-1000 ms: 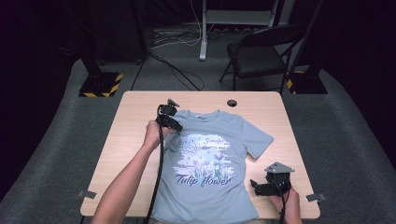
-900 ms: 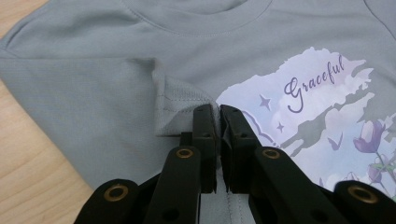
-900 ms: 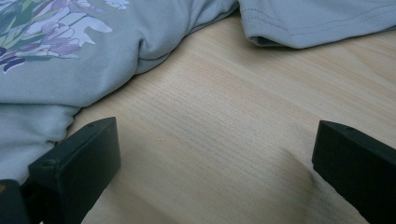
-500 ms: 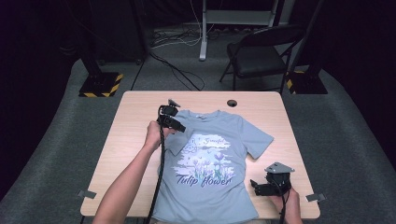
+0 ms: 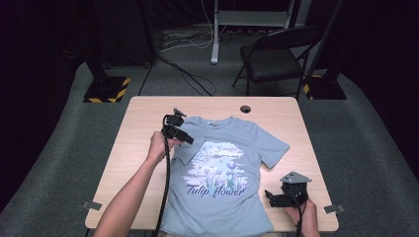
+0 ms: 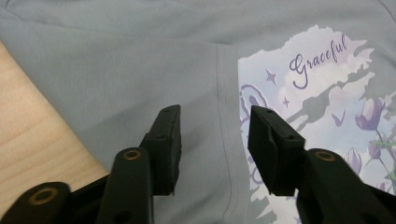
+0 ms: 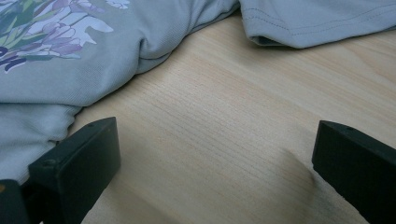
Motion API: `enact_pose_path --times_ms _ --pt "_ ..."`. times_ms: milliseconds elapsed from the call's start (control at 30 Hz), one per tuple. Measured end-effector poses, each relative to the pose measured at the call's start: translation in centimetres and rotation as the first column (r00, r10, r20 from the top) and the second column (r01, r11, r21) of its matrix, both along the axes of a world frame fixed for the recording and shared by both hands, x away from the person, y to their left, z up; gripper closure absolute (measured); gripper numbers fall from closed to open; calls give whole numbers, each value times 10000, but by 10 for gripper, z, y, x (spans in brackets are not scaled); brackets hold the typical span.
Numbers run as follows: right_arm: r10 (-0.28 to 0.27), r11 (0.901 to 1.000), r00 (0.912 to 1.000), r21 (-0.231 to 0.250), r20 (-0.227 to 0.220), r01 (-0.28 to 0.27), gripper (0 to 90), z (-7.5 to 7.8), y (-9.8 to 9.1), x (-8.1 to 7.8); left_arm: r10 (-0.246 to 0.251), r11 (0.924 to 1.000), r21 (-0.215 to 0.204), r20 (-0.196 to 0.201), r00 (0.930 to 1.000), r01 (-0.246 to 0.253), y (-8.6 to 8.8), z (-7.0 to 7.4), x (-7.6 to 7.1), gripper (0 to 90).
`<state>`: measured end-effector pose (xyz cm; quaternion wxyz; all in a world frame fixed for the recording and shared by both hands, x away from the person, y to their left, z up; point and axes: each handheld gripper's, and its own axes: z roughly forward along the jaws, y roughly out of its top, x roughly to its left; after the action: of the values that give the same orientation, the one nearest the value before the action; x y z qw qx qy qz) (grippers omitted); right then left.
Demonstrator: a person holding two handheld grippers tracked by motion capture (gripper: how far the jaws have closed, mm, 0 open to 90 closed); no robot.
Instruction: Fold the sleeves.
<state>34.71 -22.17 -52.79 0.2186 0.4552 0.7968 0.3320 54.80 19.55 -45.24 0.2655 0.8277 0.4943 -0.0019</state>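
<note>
grey-blue t-shirt (image 5: 227, 168) spread print-side up on the light wooden table (image 5: 138, 148), neck toward the far edge, hem hanging at the near edge. printed on the chest: pale clouds, purple tulips, the word "graceful" (image 6: 318, 59) above and "tulip flower" (image 5: 215, 190) below. sleeve on the shirt's left side folded in over the chest, its hemmed edge (image 6: 223, 116) lying right against the print; opposite sleeve (image 5: 274, 148) spread flat, out toward the table's right side.

left gripper (image 5: 184, 138) held over the folded sleeve, just left of the print, gripped by the left hand (image 5: 157, 147) with the forearm coming in from the near edge of the table. in the left gripper view, black jaws apart, one either side of the sleeve's stitched edge, nothing between them; probably just above the cloth, though contact hard to judge from this angle.

right gripper (image 5: 271, 196) low near the table's near-right corner, just beside the shirt's lower right side, grey three-cornered plate (image 5: 295, 177) on top. in the right gripper view, jaws spread wide over bare wood, holding nothing, the rumpled side of the shirt (image 7: 93, 60) lying by one jaw.

small dark round hole or grommet (image 5: 245, 109) in the table beyond the shirt's neck. black folding chair (image 5: 276, 59) on the grey carpet past the table's far edge.
</note>
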Motion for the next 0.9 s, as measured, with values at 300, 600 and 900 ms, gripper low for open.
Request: enact_pose_path --times_ms 300,600,900 --pt "-7 10000 10000 2 -3 7 1 0 0 0 215 9997 112 211 9995 -217 16 0 -18 245" --pt "-15 10000 10000 11 -10 16 1 0 0 0 458 9974 525 736 9962 -497 35 -5 -58 29" --pt "-18 10000 10000 18 -17 18 1 0 0 0 683 9900 1113 1635 9842 -872 53 -22 -104 1"
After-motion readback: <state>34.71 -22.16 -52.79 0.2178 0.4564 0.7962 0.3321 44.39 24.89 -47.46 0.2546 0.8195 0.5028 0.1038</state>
